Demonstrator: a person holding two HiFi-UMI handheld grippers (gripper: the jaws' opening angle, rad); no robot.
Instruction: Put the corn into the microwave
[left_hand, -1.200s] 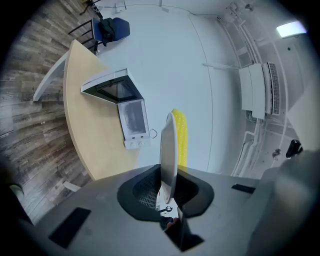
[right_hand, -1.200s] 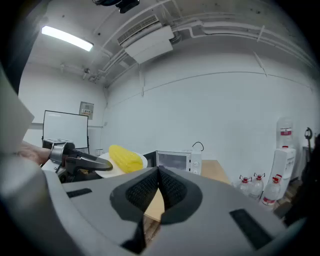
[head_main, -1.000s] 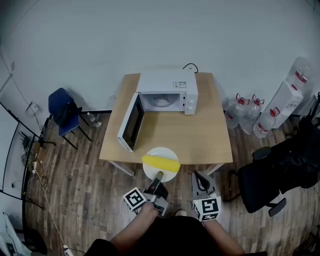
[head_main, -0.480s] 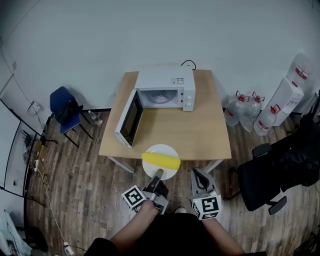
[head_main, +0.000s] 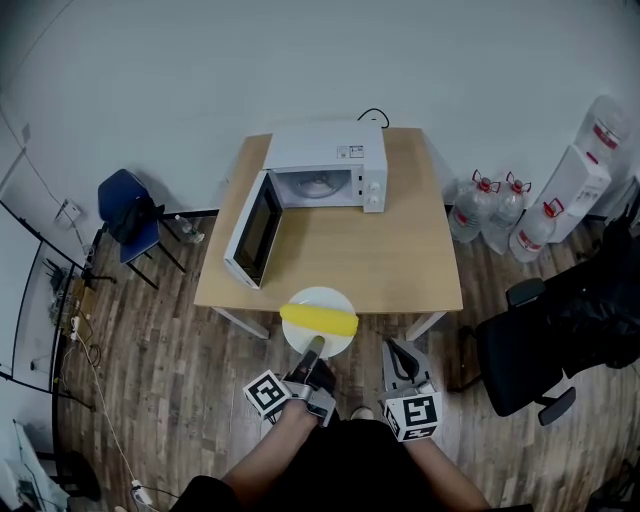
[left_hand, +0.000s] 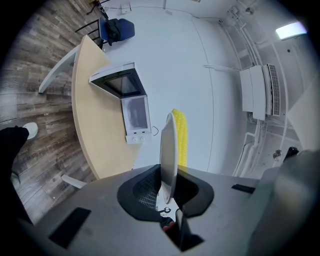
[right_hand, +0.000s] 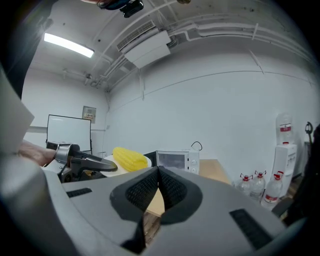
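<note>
A yellow corn cob (head_main: 319, 320) lies on a white plate (head_main: 303, 338) held over the near edge of the wooden table (head_main: 400, 265). My left gripper (head_main: 316, 346) is shut on the plate's near rim. In the left gripper view the plate (left_hand: 168, 145) stands edge-on between the jaws, with the corn (left_hand: 180, 135) behind it. The white microwave (head_main: 322, 168) sits at the table's far side, its door (head_main: 248, 238) swung open to the left. My right gripper (head_main: 393, 348) is beside the plate, shut and empty. Past its closed jaws (right_hand: 159, 173), the right gripper view shows the corn (right_hand: 131, 158) and the microwave (right_hand: 175, 160).
A blue chair (head_main: 128, 215) stands left of the table. Several water bottles (head_main: 500, 218) line the wall at the right, and a black office chair (head_main: 545, 345) sits near the table's right corner. A black cable (head_main: 378, 118) runs behind the microwave.
Both grippers have shifted slightly together. The left one still holds the plate with the corn on it. The table and microwave sit a little higher in the head view.
</note>
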